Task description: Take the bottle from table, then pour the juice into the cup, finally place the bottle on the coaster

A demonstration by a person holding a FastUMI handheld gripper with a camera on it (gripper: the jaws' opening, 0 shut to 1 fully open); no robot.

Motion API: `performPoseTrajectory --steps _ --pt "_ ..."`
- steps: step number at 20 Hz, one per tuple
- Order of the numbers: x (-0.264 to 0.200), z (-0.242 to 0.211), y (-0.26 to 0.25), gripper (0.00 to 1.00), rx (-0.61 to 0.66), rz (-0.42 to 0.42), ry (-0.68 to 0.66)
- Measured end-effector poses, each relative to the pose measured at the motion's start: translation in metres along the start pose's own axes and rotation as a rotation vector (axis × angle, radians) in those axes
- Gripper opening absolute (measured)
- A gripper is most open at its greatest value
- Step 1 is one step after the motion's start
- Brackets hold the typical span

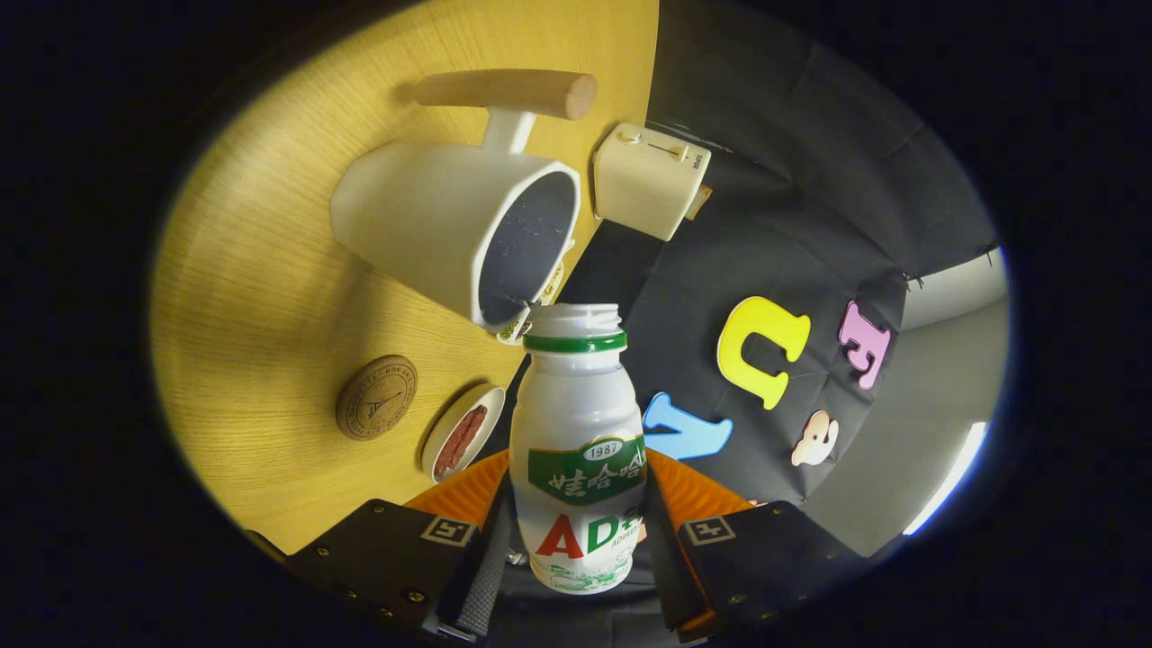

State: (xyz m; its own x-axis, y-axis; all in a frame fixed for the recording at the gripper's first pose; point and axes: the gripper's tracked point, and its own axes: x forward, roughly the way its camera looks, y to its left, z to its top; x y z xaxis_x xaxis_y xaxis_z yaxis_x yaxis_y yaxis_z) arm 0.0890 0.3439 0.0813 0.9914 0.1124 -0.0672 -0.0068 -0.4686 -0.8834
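my gripper (576, 558) has its jaws closed to the width of the bottle (578, 450), both fingers pressing its sides. i hold the open bottle tipped, its mouth at the rim of the white cup (454, 225) on the wooden table (261, 297); the coaster (376, 397) lies nearby.

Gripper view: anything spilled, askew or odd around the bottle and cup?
No spill visible. The bottle, uncapped, is clamped in the gripper, its mouth at the cup rim. The coaster lies bare on the table. Nothing stands out.
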Motion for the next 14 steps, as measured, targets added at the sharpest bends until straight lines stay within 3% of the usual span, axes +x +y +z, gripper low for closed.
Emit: performPoseTrajectory --steps 14 --pt "0.0007 0.0004 0.0021 0.69 -0.008 0.012 0.007"
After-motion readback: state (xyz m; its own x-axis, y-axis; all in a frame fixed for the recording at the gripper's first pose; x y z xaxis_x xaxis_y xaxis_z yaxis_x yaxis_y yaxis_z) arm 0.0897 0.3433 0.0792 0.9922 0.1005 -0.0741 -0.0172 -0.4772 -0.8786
